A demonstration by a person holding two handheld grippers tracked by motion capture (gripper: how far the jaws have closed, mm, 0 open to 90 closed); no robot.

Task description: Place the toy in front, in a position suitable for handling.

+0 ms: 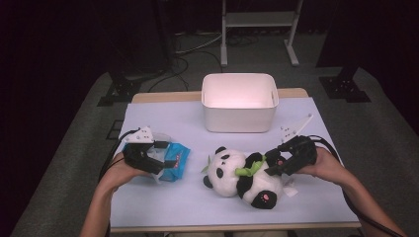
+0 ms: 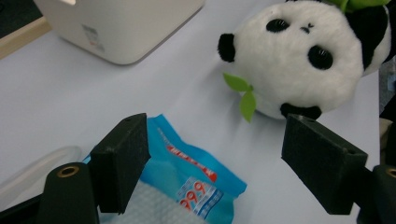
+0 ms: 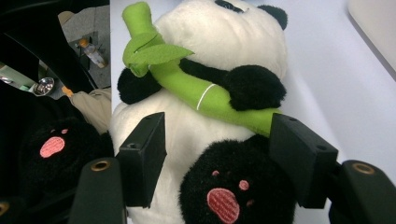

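You are working in what reads as a lab or recording studio rather than a home. The table (image 1: 163, 123) stands alone under bright light, its top covered in a plain pale sheet, with dark surroundings on all sides. Grey carpet (image 1: 380, 133) covers the floor. Cables (image 1: 190, 54) trail across it behind the table, near black stand bases (image 1: 344, 89) and a metal frame (image 1: 259, 29).

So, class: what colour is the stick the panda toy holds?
Green bamboo stick; clearest in the right gripper view.
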